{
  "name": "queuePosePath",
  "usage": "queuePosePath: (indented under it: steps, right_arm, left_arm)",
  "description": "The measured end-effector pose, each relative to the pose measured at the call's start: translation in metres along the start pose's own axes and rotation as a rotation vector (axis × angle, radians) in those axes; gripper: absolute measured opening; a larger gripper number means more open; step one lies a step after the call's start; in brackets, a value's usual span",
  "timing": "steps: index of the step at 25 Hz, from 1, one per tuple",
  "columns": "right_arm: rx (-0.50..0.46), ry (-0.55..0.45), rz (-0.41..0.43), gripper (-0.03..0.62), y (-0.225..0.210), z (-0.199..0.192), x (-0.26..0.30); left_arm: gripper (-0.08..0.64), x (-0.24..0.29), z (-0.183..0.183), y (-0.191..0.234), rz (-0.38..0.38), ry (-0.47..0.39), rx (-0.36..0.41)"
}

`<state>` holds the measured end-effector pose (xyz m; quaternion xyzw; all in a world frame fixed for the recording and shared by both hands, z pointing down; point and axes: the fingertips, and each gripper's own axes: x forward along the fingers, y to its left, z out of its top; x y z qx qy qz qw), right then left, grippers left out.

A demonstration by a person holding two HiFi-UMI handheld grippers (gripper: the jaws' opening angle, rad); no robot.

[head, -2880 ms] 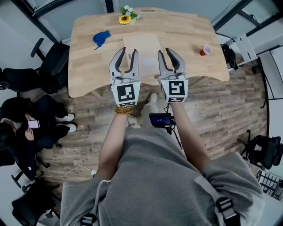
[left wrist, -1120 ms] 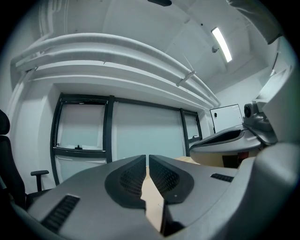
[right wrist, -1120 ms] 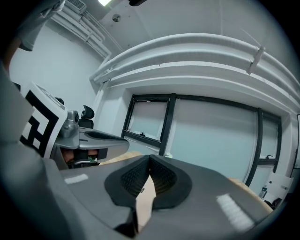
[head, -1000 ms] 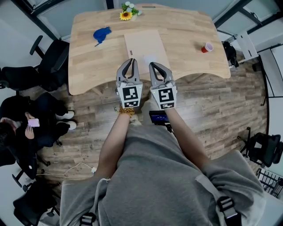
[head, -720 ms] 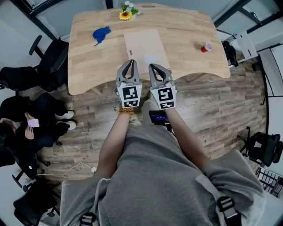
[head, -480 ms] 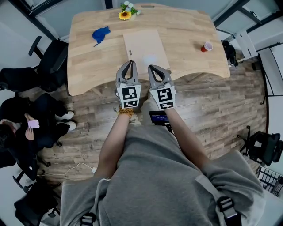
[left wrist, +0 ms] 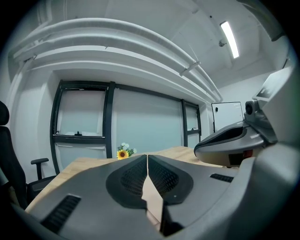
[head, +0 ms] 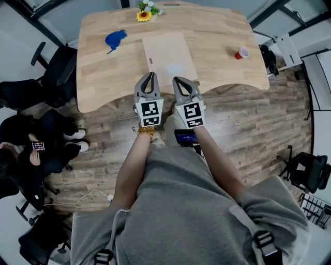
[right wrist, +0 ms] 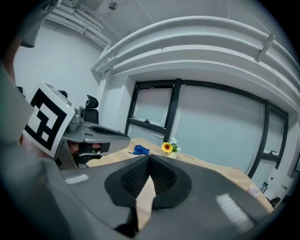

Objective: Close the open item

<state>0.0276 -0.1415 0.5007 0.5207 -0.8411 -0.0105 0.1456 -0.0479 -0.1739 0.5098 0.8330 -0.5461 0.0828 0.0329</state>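
Bright, even office light, a ceiling strip lamp glowing overhead right; fisheye bends edges, gripper views' corners vignette black, focus sharp.

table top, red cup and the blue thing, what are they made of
Table top: wood, matte pale finish; plank seams and grain show. Red cup: probably plastic, smooth red outside, pale inside; too small to be sure. Blue thing: seems soft cloth, crumpled and irregular in outline.

We've got a pale wood-grain table with a plain tan folder, blue cloth, red cup and yellow sunflower. The left gripper and right gripper are grey with black-and-white square patterns. The floor is streaky brown planks.
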Motion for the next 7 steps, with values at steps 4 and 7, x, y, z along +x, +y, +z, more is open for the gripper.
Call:
queuePosePath:
  steps: [4,7]
  right_arm:
    - [-0.001,0.014,0.007,0.011,-0.006,-0.006,0.008]
    - [-0.002,0.02,0.01,0.011,-0.012,-0.009,0.017]
  left_arm:
    - [0.015,0.008,-0.007,0.002,0.001,0.018,-0.007]
    - [0.015,0.017,-0.012,0.006,0.004,0.031,-0.011]
